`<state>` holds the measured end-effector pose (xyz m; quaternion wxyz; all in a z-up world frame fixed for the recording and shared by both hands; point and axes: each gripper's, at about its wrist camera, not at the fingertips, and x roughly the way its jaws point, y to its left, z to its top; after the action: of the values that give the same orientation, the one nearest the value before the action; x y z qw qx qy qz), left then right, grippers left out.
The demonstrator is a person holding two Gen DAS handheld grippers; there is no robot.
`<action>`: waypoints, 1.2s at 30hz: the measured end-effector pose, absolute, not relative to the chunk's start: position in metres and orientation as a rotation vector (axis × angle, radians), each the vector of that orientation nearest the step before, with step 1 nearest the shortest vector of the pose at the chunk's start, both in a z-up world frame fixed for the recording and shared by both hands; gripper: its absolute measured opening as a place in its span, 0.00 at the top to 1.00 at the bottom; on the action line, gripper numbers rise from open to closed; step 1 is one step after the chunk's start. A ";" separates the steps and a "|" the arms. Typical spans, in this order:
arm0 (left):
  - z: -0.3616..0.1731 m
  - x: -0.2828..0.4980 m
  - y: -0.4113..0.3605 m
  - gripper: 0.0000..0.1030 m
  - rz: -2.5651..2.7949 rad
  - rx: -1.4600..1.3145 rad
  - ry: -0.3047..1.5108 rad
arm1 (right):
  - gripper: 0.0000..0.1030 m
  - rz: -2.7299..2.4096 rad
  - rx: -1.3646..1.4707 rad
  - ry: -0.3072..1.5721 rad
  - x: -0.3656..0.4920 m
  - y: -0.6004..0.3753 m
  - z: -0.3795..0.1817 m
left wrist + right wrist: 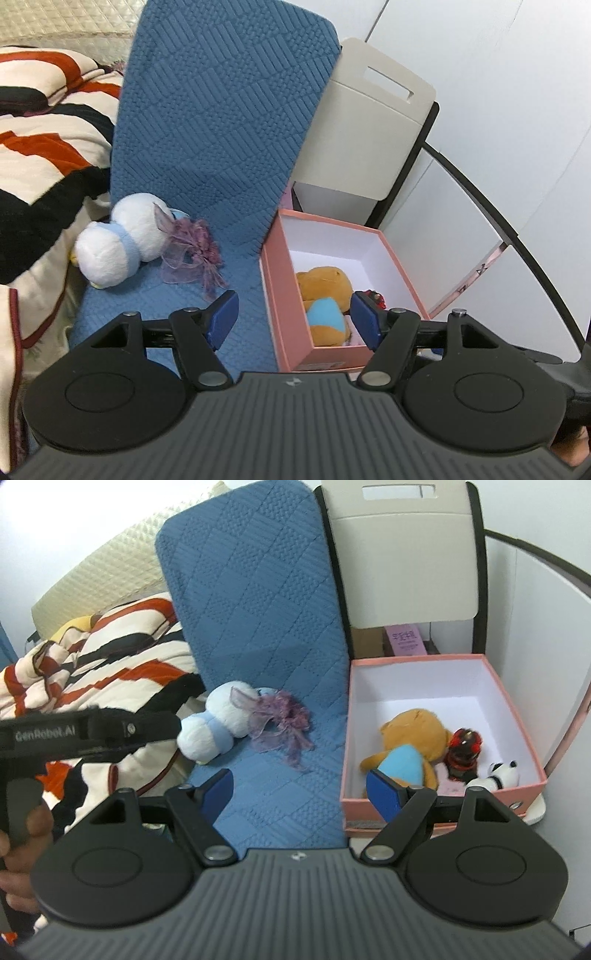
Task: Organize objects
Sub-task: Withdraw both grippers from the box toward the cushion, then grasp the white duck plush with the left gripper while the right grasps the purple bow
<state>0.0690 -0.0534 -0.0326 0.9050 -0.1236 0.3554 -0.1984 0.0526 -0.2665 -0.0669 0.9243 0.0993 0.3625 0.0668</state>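
Each claw, left (293, 317) and right (299, 794), has a ribbed dark-grey body with a small white logo, two round black discs, black linkage arms pinned by silver rivets, and blue fingers (223, 317). In the right view, a black handle marked "GenRobot.AI" sits in a bare-skinned hand (16, 834).

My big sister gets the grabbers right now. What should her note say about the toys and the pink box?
Left gripper: open, holding nothing, hovering over the blue mat's near end and the box's corner.
Right gripper: open, empty, hovering likewise.
Pink box: open, right of the mat.
Done: the brown bear, a red and black toy and a small black and white plush lie inside it.
Left: the white and blue plush with its purple ribbon tuft lies on the mat; it probably goes in next.
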 end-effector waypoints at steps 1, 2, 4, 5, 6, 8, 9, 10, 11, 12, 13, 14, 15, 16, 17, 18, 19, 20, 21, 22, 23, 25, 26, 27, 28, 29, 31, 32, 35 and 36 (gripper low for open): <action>-0.032 0.065 -0.051 0.27 -0.409 -0.244 0.719 | 0.21 0.140 0.197 0.750 0.052 -0.263 -0.069; -0.032 0.062 -0.049 0.26 -0.399 -0.235 0.708 | 0.21 0.144 0.191 0.758 0.052 -0.259 -0.071; -0.033 0.058 -0.044 0.22 -0.380 -0.226 0.694 | 0.21 0.153 0.183 0.770 0.054 -0.254 -0.075; -0.034 0.057 -0.042 0.21 -0.378 -0.226 0.691 | 0.21 0.155 0.180 0.775 0.054 -0.252 -0.077; -0.036 0.058 -0.040 0.20 -0.376 -0.229 0.692 | 0.21 0.154 0.178 0.780 0.055 -0.250 -0.079; -0.040 0.061 -0.036 0.16 -0.365 -0.233 0.702 | 0.21 0.156 0.175 0.792 0.060 -0.247 -0.083; -0.043 0.064 -0.035 0.11 -0.354 -0.233 0.709 | 0.21 0.159 0.177 0.797 0.063 -0.246 -0.085; -0.045 0.067 -0.032 0.08 -0.342 -0.232 0.713 | 0.21 0.164 0.180 0.803 0.067 -0.245 -0.087; -0.047 0.071 -0.031 0.07 -0.332 -0.231 0.714 | 0.19 0.166 0.180 0.808 0.070 -0.243 -0.088; -0.050 0.074 -0.029 0.06 -0.323 -0.231 0.718 | 0.18 0.167 0.179 0.812 0.074 -0.242 -0.090; -0.052 0.079 -0.026 0.04 -0.313 -0.231 0.723 | 0.18 0.168 0.176 0.817 0.079 -0.242 -0.092; -0.055 0.084 -0.025 0.04 -0.302 -0.230 0.728 | 0.18 0.168 0.172 0.827 0.085 -0.241 -0.095; -0.057 0.089 -0.023 0.04 -0.291 -0.228 0.732 | 0.18 0.167 0.171 0.838 0.092 -0.239 -0.097; -0.060 0.095 -0.020 0.04 -0.282 -0.225 0.734 | 0.18 0.168 0.172 0.849 0.097 -0.238 -0.100; -0.063 0.100 -0.018 0.04 -0.274 -0.223 0.734 | 0.18 0.170 0.171 0.858 0.104 -0.237 -0.103; -0.065 0.106 -0.016 0.04 -0.267 -0.223 0.737 | 0.18 0.174 0.168 0.864 0.110 -0.235 -0.105; -0.069 0.112 -0.013 0.04 -0.259 -0.225 0.742 | 0.18 0.176 0.162 0.871 0.116 -0.233 -0.107; -0.072 0.118 -0.011 0.04 -0.250 -0.226 0.747 | 0.18 0.178 0.154 0.878 0.123 -0.230 -0.110; -0.076 0.125 -0.008 0.04 -0.240 -0.224 0.751 | 0.18 0.182 0.146 0.884 0.129 -0.228 -0.113; -0.078 0.131 -0.006 0.04 -0.234 -0.219 0.755 | 0.18 0.186 0.141 0.889 0.135 -0.226 -0.115; -0.082 0.138 -0.004 0.04 -0.230 -0.212 0.761 | 0.18 0.191 0.138 0.894 0.142 -0.223 -0.117; -0.089 0.151 -0.001 0.04 -0.213 -0.191 0.772 | 0.18 0.201 0.134 0.903 0.155 -0.219 -0.122; -0.092 0.158 0.000 0.04 -0.207 -0.178 0.777 | 0.18 0.204 0.132 0.908 0.162 -0.217 -0.125; -0.096 0.165 0.002 0.04 -0.203 -0.163 0.783 | 0.18 0.204 0.130 0.913 0.169 -0.214 -0.128; -0.100 0.172 0.004 0.04 -0.200 -0.151 0.792 | 0.18 0.201 0.126 0.919 0.177 -0.211 -0.132; -0.105 0.181 0.006 0.04 -0.203 -0.140 0.801 | 0.18 0.199 0.122 0.923 0.184 -0.209 -0.135; -0.114 0.197 0.011 0.04 -0.202 -0.120 0.812 | 0.18 0.196 0.118 0.926 0.199 -0.204 -0.141; -0.118 0.205 0.013 0.04 -0.201 -0.104 0.819 | 0.18 0.195 0.119 0.924 0.207 -0.201 -0.145; -0.132 0.231 0.016 0.04 -0.198 -0.048 0.837 | 0.18 0.193 0.120 0.935 0.232 -0.195 -0.156; -0.137 0.239 0.017 0.04 -0.199 -0.029 0.841 | 0.18 0.191 0.119 0.939 0.240 -0.192 -0.160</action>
<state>0.2392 0.0173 -0.1370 0.9079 -0.0140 0.4076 -0.0964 0.2398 -0.1922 -0.1603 0.8856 0.0573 0.4516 0.0920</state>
